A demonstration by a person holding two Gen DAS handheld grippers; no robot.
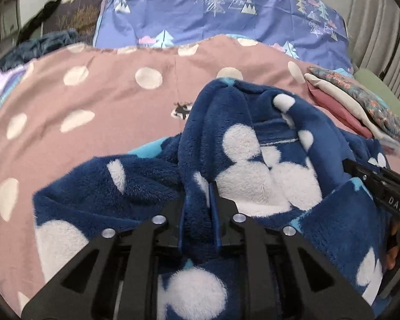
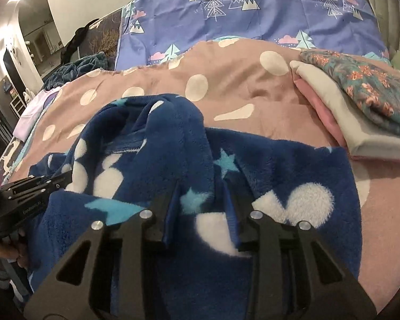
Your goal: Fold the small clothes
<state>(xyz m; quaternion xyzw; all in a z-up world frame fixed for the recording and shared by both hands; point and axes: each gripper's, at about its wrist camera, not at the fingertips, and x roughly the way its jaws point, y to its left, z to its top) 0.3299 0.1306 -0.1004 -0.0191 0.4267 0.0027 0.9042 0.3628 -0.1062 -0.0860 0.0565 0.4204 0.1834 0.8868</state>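
With the left gripper [image 1: 197, 200] clamped on a ridge of the rumpled navy fleece garment with white blobs [image 1: 253, 160] lying on the near pink dotted bedspread [image 1: 106, 101], and the right gripper [image 2: 202, 194] half-open astride another fold, both should lift evenly to spread it flat.

Your left gripper [image 1: 197, 200] and right gripper [image 2: 202, 197] are matte black, with blue-lined fingers [image 2: 170, 213], round silver screws [image 1: 158, 219] and small white lettering on the housings.
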